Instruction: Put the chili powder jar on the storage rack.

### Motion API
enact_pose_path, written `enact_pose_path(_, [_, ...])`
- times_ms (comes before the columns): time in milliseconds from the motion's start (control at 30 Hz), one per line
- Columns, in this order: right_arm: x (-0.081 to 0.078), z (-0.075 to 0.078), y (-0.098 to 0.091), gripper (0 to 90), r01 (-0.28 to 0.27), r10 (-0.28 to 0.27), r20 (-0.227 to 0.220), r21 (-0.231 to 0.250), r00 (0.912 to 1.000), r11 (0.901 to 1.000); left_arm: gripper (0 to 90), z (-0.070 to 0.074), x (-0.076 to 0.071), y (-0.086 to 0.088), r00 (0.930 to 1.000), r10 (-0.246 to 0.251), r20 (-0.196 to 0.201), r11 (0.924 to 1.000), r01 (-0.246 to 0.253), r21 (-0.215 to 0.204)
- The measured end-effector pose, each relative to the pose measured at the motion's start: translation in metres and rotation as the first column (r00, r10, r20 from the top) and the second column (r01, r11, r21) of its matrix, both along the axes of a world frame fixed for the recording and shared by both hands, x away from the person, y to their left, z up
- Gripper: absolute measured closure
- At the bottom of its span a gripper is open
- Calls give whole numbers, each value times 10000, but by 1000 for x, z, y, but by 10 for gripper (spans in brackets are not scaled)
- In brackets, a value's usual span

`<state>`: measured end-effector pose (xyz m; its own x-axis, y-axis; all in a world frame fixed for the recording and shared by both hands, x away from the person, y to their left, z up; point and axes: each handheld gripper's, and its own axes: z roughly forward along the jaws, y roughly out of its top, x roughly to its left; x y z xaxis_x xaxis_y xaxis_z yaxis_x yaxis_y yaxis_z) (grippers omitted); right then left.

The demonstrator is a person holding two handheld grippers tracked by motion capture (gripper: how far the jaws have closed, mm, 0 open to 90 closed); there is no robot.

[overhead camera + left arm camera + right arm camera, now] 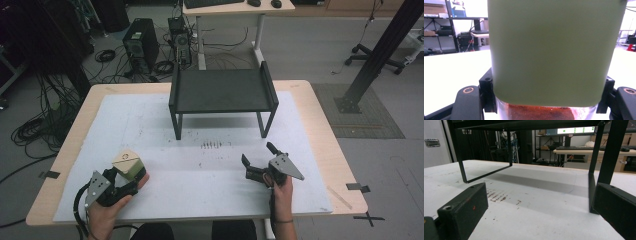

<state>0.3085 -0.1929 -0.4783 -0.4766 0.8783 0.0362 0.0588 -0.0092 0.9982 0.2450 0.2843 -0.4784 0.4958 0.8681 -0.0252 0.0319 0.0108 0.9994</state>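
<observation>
At the counter's (65, 150) near-left corner, left tongs (121, 184) clamp a green-lidded jar (128, 165). Probably rigid, slick glass; grip below lid. Right tongs (259, 156) gape empty

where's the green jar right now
In the high view the green jar sits at the table's near-left, clamped in the left hand-held gripper, well short of the black shelf.

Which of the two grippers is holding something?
The left gripper: its jaws are shut on the green-lidded jar. The right gripper stands open on nothing, facing the black rack.
</observation>
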Motion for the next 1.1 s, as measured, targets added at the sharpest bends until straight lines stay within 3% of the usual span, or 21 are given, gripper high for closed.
enact_pose_path(1100, [0, 0, 0, 0, 25, -25, 41, 31, 10000, 10000, 291, 0, 0, 0, 10000, -3, 1, 10000, 3, -11])
